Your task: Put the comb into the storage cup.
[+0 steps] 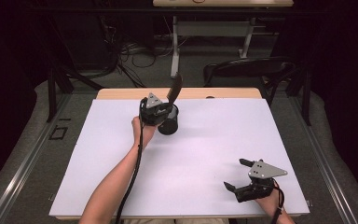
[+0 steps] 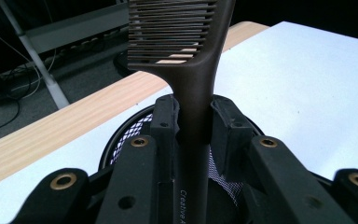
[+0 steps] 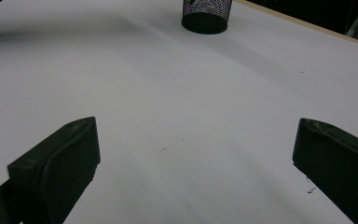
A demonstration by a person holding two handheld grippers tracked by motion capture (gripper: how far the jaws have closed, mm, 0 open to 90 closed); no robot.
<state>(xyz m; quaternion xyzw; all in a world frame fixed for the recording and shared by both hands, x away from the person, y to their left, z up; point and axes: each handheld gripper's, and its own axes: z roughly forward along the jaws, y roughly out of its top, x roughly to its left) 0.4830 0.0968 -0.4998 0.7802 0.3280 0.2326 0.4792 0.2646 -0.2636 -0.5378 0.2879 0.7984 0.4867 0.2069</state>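
A dark brown comb (image 2: 193, 88) stands with its teeth up, and my left gripper (image 2: 193, 126) is shut on its handle. The handle's lower end reaches down into a black mesh cup (image 2: 130, 128). From the high view, the left gripper (image 1: 161, 112) sits over the mesh cup (image 1: 169, 123) near the table's far edge, with the comb (image 1: 174, 88) sticking up and tilted right. At the near right of the table my right gripper (image 1: 237, 175) rests open, nothing between its jaws. Its own view has the mesh cup (image 3: 206, 14) far ahead.
A white board (image 1: 205, 154) covers the wooden table (image 1: 121, 93). Beyond the far edge stand a dark chair (image 1: 247, 70) and a desk frame with cables on the floor. The person's forearms enter from the bottom.
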